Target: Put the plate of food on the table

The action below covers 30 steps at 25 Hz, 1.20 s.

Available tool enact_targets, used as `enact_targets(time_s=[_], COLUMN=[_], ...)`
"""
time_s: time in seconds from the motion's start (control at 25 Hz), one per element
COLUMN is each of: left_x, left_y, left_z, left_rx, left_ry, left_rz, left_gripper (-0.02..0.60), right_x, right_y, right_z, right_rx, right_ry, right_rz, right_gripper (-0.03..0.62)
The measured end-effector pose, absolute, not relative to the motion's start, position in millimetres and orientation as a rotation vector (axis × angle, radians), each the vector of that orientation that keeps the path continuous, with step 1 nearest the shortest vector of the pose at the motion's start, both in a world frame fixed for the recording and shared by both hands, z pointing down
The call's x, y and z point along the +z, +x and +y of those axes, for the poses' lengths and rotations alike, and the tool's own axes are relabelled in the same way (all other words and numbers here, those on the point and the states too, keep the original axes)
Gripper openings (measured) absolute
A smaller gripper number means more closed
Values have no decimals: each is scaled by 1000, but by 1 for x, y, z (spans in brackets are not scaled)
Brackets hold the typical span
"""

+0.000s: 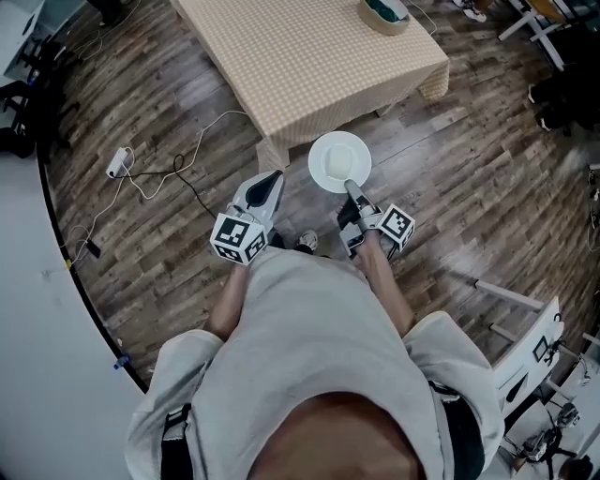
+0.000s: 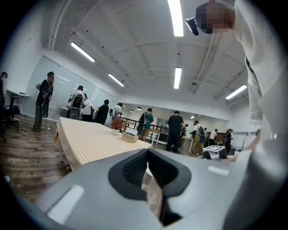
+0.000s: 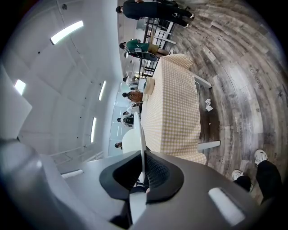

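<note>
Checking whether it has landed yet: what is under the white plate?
Wooden floor shows round the plate, which the right hand-held gripper holds by its rim just short of the checked table. The patch directly beneath is hidden.

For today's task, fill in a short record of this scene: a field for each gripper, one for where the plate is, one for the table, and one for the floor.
Right gripper: shut on the rim of the white plate, carrying it roughly level
Left gripper: shut, nothing between its jaws
Plate position: over the wooden floor, just short of the table, not yet on it
Table: checked cloth, a bowl at its far end
Floor: a cable and power strip at the left
</note>
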<state>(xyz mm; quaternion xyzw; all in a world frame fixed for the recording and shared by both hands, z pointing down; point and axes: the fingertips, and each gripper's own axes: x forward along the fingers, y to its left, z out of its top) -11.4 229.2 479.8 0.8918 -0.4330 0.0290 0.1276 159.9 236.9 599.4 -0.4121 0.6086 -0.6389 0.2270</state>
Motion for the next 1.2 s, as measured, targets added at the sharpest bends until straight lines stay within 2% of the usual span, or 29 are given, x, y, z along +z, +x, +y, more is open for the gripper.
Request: enact_targets(time_s=[0.76,1.2], left_x=[490,496], left_y=[-17,-20], left_z=[207,146], left_rx=[87,57], left_ry=[2559,2557], left_rz=[-1316,-1288], left_gripper=[9,10], right_x=[606,608], right_y=[154,148], right_z=[202,147], right_rx=[-1767,-1770], right_ry=[-1087,-1104], right_rz=[1711,1710], right_gripper=[12,14])
